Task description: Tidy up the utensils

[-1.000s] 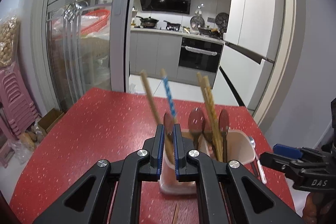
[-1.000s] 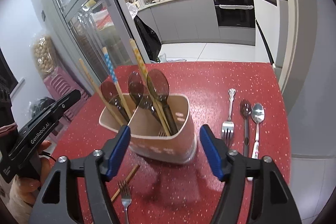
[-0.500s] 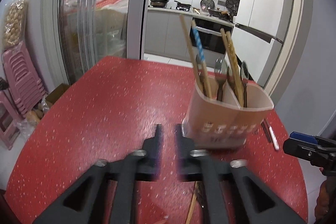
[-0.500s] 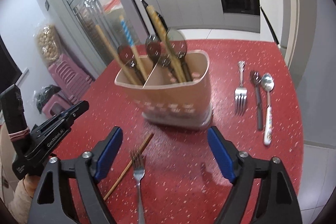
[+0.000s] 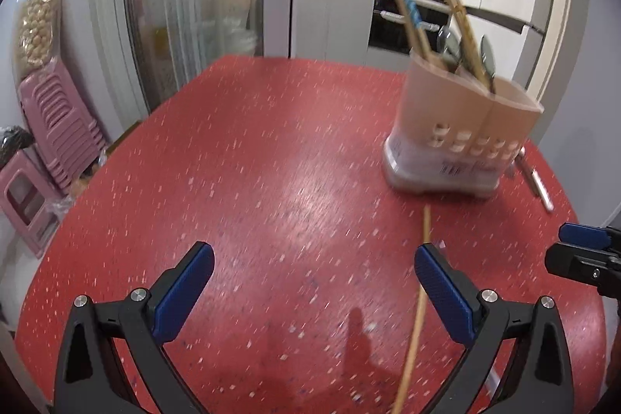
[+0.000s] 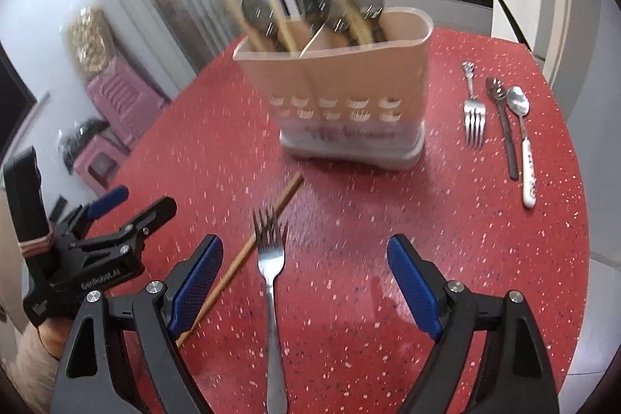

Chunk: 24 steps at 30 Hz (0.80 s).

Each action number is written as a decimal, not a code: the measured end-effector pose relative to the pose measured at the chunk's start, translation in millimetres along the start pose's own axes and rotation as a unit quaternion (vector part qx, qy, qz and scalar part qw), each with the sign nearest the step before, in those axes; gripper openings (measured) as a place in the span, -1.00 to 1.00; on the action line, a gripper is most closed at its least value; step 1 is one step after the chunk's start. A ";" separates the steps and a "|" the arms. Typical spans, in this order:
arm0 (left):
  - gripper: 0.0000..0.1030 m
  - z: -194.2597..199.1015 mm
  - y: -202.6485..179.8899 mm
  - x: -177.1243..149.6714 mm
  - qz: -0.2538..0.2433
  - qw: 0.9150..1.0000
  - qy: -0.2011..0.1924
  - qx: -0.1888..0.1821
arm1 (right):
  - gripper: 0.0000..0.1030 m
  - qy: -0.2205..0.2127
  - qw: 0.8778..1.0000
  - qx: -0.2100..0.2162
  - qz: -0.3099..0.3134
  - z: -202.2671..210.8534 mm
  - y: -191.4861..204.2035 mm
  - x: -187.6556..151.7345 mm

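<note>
A beige two-part utensil holder (image 5: 462, 134) (image 6: 349, 96) stands on the red table and holds chopsticks and spoons. A loose wooden chopstick (image 5: 419, 297) (image 6: 248, 255) and a steel fork (image 6: 269, 282) lie in front of it. Another fork (image 6: 474, 111), a dark spoon (image 6: 502, 127) and a white-handled spoon (image 6: 524, 142) lie to its right. My left gripper (image 5: 314, 282) is open and empty, above the table left of the chopstick. My right gripper (image 6: 304, 282) is open and empty, its jaws on either side of the near fork.
The red table's edge (image 6: 578, 220) curves close on the right. Pink stools (image 5: 50, 127) stand on the floor to the left beside a glass cabinet (image 5: 186, 6). A kitchen with an oven (image 5: 392, 26) lies behind.
My left gripper has let go of a chopstick in the holder, pulled back and opened wide. My right gripper has also pulled back from the holder and now hovers over the near fork.
</note>
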State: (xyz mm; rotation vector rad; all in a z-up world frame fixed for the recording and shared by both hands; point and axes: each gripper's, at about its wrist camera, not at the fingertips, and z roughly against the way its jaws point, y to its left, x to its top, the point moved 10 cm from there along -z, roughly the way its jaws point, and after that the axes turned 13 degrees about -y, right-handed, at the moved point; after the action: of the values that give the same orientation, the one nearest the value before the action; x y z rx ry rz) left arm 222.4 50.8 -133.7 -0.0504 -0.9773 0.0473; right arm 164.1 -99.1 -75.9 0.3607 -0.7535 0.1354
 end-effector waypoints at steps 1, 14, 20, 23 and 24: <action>1.00 -3.9 1.2 -7.3 0.001 1.000 0.007 -0.001 | 0.72 0.013 1.000 -0.001 0.003 -2.9 1.7 -6.0; 1.00 -27.4 23.5 -68.0 -0.017 0.999 0.047 0.011 | 0.72 0.102 0.994 -0.034 0.029 -34.0 14.8 -52.9; 1.00 -28.7 30.4 -78.6 -0.016 0.999 0.049 0.017 | 0.72 0.129 0.989 -0.045 0.049 -46.3 25.0 -60.5; 1.00 -22.3 37.2 -83.9 -0.012 0.999 0.048 0.011 | 0.72 0.139 0.987 -0.050 0.063 -52.5 30.4 -62.9; 1.00 -21.1 39.7 -85.4 -0.012 0.999 0.048 0.010 | 0.72 0.143 0.986 -0.053 0.066 -55.4 31.9 -63.8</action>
State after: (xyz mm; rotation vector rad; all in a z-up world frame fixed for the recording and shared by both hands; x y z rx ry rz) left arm 191.5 84.6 -218.6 -0.0226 -0.8807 0.0330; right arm 145.7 -48.6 -148.5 0.1849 -0.4976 0.2648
